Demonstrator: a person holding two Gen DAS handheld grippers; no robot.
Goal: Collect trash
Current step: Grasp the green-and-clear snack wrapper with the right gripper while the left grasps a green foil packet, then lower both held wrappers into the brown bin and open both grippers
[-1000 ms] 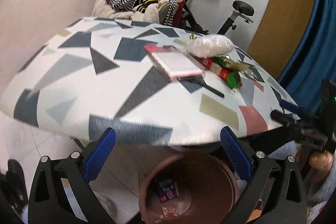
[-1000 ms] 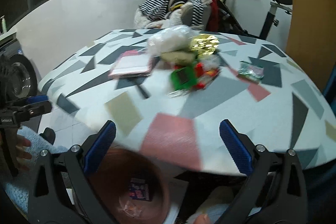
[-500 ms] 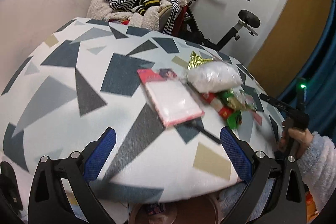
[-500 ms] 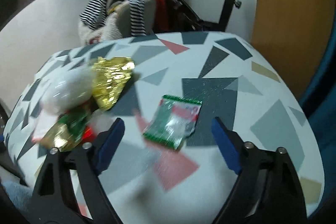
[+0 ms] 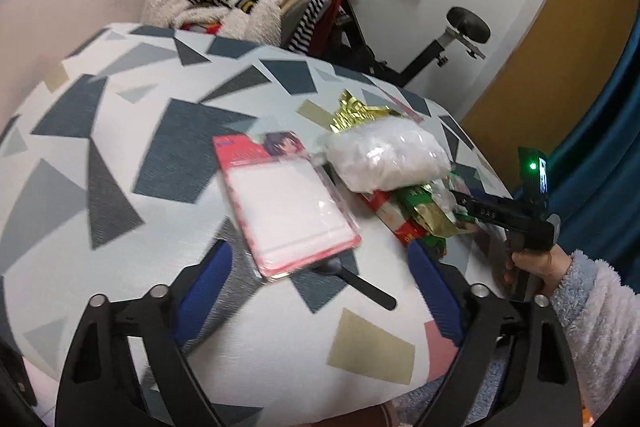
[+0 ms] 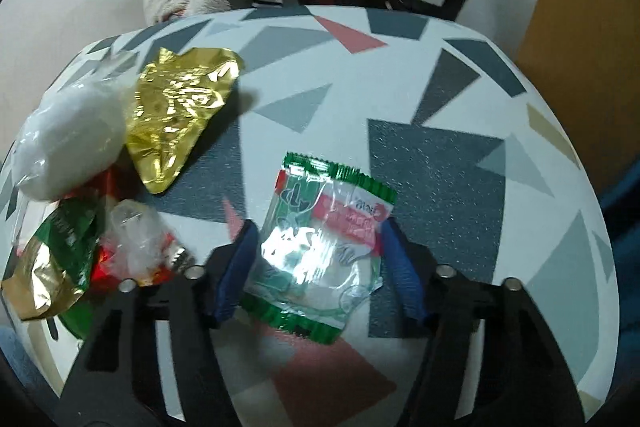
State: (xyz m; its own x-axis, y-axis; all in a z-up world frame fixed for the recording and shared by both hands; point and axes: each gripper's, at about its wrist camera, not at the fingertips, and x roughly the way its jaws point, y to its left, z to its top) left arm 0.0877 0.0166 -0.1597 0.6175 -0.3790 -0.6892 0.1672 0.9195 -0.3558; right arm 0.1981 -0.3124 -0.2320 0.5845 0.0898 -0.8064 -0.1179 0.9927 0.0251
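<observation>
Our right gripper (image 6: 316, 259) has just been closing around the green wrapper (image 6: 320, 247) on the tabletop (image 6: 440, 155), pads not yet pressing; our left gripper (image 5: 320, 275) is spread, narrowing slightly, empty.

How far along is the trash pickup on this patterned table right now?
Nothing visibly binned. In hand: the right tool, jaws just closing, straddles the green-edged clear wrapper. The left tool is open, empty. Left: gold foil wrapper, white plastic bag, pink card package.

Wrapper (image 6: 320, 247) btwn claw pads, foil (image 6: 180, 115) left.
</observation>
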